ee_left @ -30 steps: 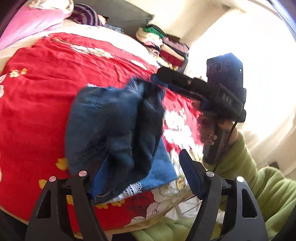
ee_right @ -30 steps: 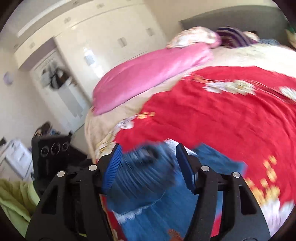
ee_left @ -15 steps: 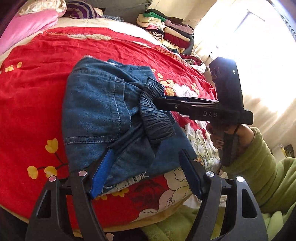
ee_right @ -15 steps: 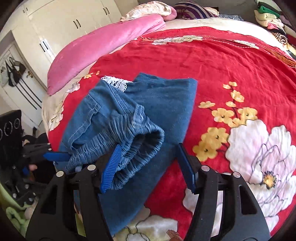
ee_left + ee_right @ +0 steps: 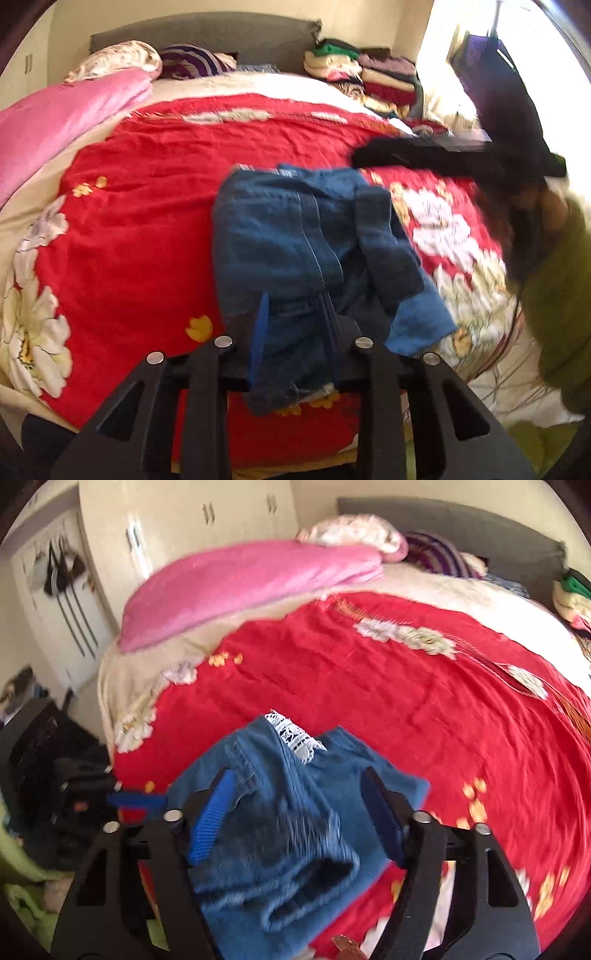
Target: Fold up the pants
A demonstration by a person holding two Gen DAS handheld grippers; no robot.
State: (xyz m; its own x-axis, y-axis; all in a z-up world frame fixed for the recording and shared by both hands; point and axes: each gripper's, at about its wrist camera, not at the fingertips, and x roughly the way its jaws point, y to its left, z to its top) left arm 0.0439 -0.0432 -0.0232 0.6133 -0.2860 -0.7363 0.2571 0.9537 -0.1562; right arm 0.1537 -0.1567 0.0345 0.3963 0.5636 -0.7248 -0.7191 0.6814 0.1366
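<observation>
Pants lie bunched on the red bedspread. Left gripper is closing, seemingly pinching the near hem; right gripper hovers unclenched over the waistband. Grip both layers squarely before lifting.

Bright daylight, blown-out window glare, motion blur, strong fisheye edge distortion.
</observation>
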